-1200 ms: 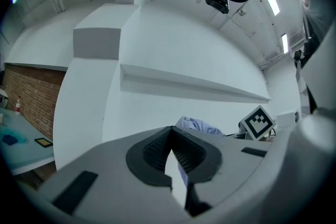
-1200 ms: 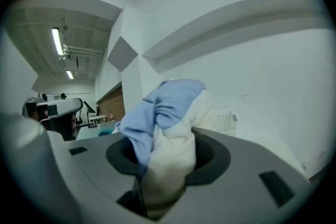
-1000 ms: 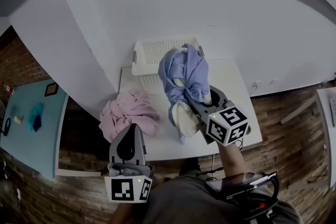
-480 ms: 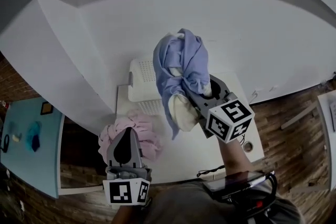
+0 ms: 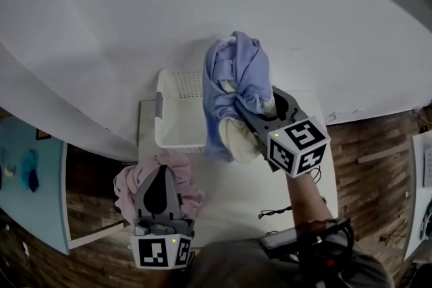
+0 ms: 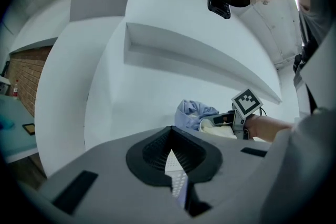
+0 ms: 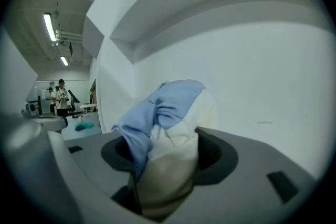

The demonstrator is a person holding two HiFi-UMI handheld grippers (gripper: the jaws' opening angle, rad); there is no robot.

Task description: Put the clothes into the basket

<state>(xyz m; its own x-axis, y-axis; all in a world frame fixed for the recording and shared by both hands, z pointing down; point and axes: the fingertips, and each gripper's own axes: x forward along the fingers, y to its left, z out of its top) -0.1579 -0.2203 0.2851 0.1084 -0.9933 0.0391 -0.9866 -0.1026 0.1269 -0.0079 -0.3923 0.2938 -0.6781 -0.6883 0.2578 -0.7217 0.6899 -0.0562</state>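
Right gripper (image 5: 261, 110) has carried blue-and-cream garment (image 5: 233, 74) further over right rim of basket (image 5: 162, 114); its jaws have just been easing apart, cloth still pinched between. Nothing lies in basket yet. On tabletop (image 5: 236, 192), pink garment (image 5: 131, 179) waits under left gripper (image 5: 160, 172), jaws closed, empty.

Blue-and-cream garment (image 5: 236, 81): bunched, raised, clamped in right gripper (image 5: 260, 114), overlapping basket's right side in head view. White perforated basket (image 5: 177, 88): upright, table (image 5: 229, 192) back left. Pink garment (image 5: 131, 179): crumpled, table front left.

Head view looks steeply down; all views share blue garment (image 5: 236, 74).
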